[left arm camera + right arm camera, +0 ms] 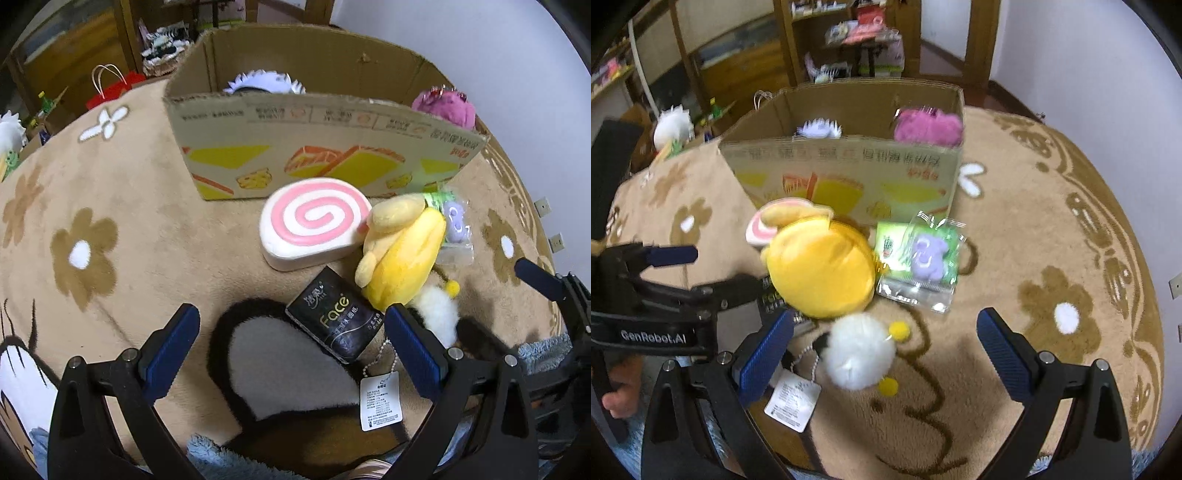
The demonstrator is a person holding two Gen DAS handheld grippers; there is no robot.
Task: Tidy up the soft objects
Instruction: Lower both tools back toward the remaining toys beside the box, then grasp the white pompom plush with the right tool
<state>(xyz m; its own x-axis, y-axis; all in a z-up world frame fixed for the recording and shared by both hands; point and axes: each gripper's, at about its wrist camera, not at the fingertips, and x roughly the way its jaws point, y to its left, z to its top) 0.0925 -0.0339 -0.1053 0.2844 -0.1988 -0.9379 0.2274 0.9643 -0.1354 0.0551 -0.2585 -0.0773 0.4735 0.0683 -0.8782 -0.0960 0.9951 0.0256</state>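
I see a cardboard box on a tan flowered rug. In front of the box lie a pink swirl cushion, a yellow plush and a black tissue pack (labelled "Face"). My left claw and right claw both gape open, holding nothing.

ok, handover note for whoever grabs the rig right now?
Left gripper: open, empty, low over the black tissue pack.
Right gripper: open, empty, over the white pompom.
Done: pink plush and a white spiky plush are in the cardboard box.
Left, all on the rug in front of the box: swirl-roll squishy, yellow plush, bagged purple bear, pompom and tissue pack.
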